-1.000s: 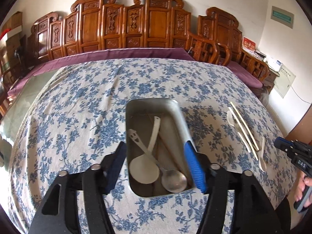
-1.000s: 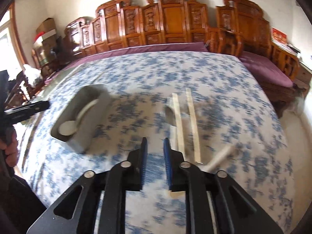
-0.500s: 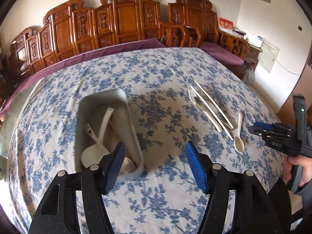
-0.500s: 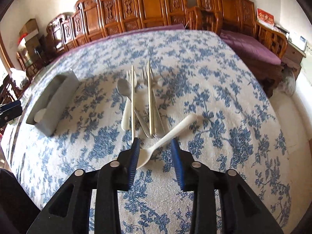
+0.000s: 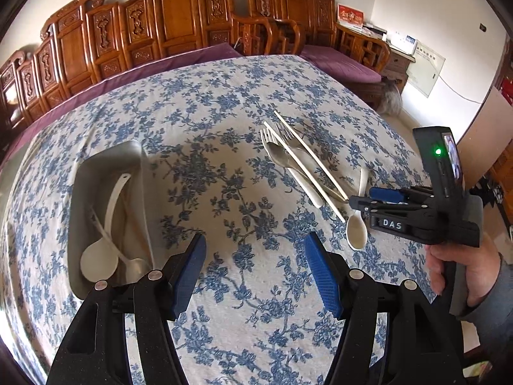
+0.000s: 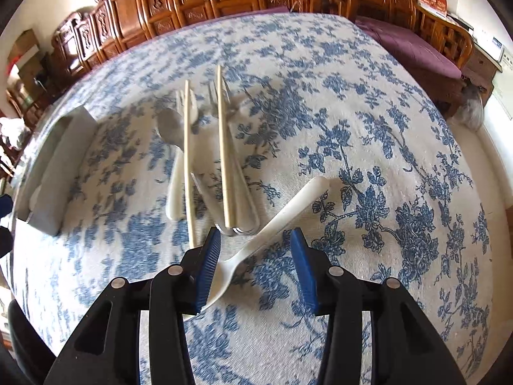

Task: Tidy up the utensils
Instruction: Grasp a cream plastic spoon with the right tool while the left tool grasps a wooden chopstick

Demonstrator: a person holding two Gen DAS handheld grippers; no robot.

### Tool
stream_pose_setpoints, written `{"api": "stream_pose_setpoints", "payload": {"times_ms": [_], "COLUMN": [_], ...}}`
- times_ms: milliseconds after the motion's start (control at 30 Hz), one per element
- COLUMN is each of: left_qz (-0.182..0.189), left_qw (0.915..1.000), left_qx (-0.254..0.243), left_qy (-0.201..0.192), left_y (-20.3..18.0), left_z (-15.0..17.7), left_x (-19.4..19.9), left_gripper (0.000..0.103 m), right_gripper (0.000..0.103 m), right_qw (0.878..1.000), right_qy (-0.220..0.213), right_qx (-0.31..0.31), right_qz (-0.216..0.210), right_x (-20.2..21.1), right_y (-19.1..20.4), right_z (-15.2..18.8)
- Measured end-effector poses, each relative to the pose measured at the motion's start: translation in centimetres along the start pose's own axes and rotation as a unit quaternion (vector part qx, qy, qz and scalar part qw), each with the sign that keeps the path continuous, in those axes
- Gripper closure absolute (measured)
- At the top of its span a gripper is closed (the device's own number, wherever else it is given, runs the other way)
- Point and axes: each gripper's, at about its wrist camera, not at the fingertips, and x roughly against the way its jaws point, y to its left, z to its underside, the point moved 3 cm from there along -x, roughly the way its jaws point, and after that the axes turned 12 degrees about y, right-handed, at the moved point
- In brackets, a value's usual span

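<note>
Right gripper (image 6: 255, 258) opening astride the white spoon (image 6: 275, 218); only the left view shows the tray's (image 5: 105, 160) contents, left gripper (image 5: 255, 271) spread empty.

A blue-flowered tablecloth (image 5: 243, 102) is spread over the table; carved wooden chairs (image 5: 179, 9) are lined along the wall, purple cushions (image 6: 413, 48) laid on some

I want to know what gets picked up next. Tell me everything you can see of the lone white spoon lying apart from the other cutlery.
The white plastic-looking spoon lies flat on the blue floral tablecloth, slanted, with its handle pointing away and its oval bowl nearest the camera. It sits beside the pile of forks and chopsticks, apart from them. The right hand-held gripper straddles its neck with jaws opening, pads not pressing it.
</note>
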Motion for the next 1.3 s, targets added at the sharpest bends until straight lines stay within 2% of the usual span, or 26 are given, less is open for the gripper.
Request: {"api": "stream_pose_setpoints", "payload": {"times_ms": [67, 167, 333, 567, 633, 800, 833, 933, 1067, 1200, 1300], "left_qz": [0.004, 0.011, 0.025, 0.043, 0.044, 0.047, 0.047, 0.058, 0.059, 0.04, 0.037], "left_qw": [1.0, 0.9999, 0.9993, 0.9982, 0.9978, 0.9976, 0.9974, 0.9961, 0.9956, 0.9949, 0.9951], "left_qx": [0.0, 0.0, -0.001, -0.004, -0.005, -0.003, -0.002, 0.004, 0.011, 0.011, 0.012], "left_qy": [0.003, 0.01, 0.026, 0.041, 0.049, 0.051, 0.054, 0.066, 0.072, 0.092, 0.091], "left_y": [-0.3, -0.8, -1.8, -4.7, -5.6, -6.9, -7.1, -7.7, -8.2, -8.5, -8.6], "left_z": [-0.4, -0.8, -1.8, -3.7, -4.3, -5.5, -5.7, -6.3, -6.8, -6.8, -6.7], "left_x": [-0.4, -1.3, -3.5, -6.8, -7.9, -9.5, -9.9, -11.1, -12.1, -12.9, -12.9], "left_gripper": [0.042, 0.042, 0.042, 0.042, 0.051, 0.059, 0.067, 0.082, 0.085, 0.085, 0.086], "right_gripper": [0.058, 0.072, 0.094, 0.095, 0.095, 0.095, 0.095, 0.095, 0.095, 0.094, 0.094], "right_qw": [1.0, 0.999, 0.999, 0.999, 0.998, 0.999, 0.999, 0.999, 0.999, 0.999, 0.999], "right_qy": [0.003, 0.007, 0.018, 0.018, 0.015, 0.004, 0.004, 0.0, -0.004, -0.009, -0.01], "right_qx": [0.006, 0.028, 0.029, 0.037, 0.043, 0.042, 0.041, 0.046, 0.052, 0.051, 0.05], "right_qz": [0.008, 0.034, 0.035, 0.032, 0.032, 0.012, 0.009, 0.001, -0.007, -0.013, -0.018], "right_x": [-0.1, -0.1, 0.2, 0.7, 0.8, 0.9, 0.9, 0.9, 0.9, 1.0, 1.0], "right_y": [0.0, -0.1, -1.9, -3.6, -3.5, -4.1, -4.1, -4.3, -4.4, -4.6, -4.7], "right_z": [-0.1, 0.1, 0.4, 1.8, 2.0, 2.4, 2.3, 2.4, 2.6, 2.7, 2.7]}}
